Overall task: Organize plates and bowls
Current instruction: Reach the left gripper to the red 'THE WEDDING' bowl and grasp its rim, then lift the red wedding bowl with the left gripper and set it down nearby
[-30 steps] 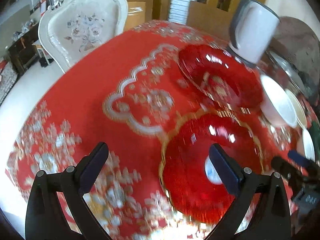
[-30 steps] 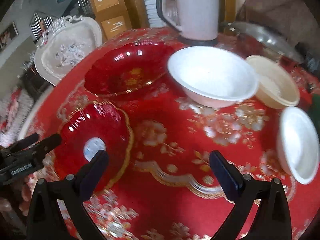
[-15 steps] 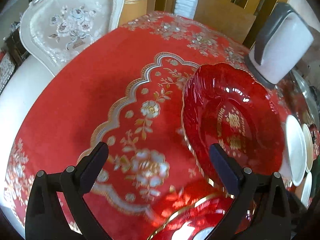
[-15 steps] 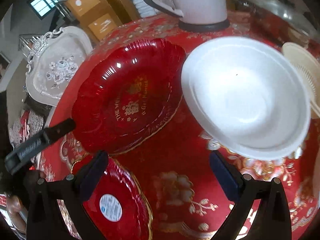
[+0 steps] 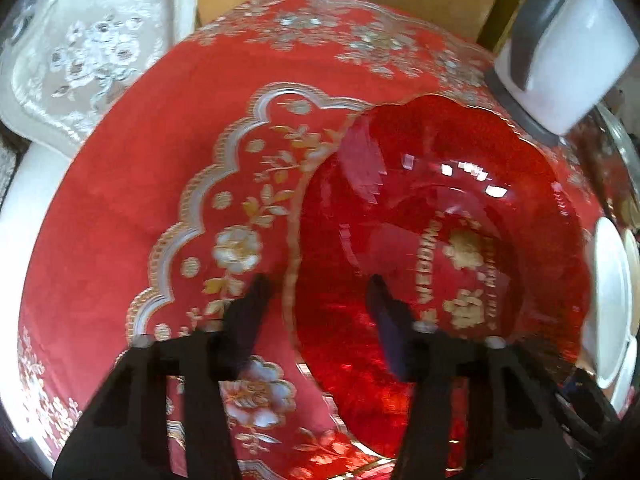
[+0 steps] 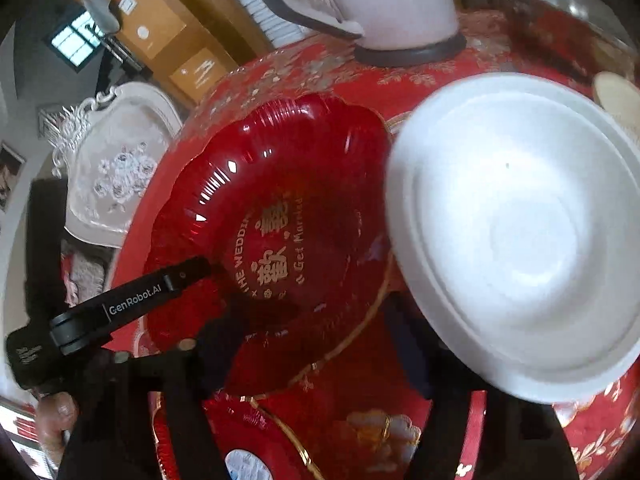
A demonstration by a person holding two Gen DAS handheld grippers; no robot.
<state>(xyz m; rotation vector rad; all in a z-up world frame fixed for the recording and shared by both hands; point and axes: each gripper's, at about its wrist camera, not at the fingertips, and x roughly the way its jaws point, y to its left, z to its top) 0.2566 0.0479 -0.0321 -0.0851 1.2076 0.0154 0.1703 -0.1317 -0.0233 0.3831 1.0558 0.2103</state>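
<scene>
Left tongs (image 5: pixel 316 292), narrowed, straddle the glossy red plate (image 5: pixel 440 240) at its 9 o'clock rim; thin, slippery-looking plastic, best pinched there.

Right tongs (image 6: pixel 316 320) hang part-open, empty.

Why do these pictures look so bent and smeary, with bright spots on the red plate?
Left wrist view: the fisheye lens bows the table edge, motion smears the gripper fingers, and white window glare flecks the red plate. Right wrist view: the same curving, the white bowl looks soft and overbright, and the near fingers are dark blurs.
</scene>
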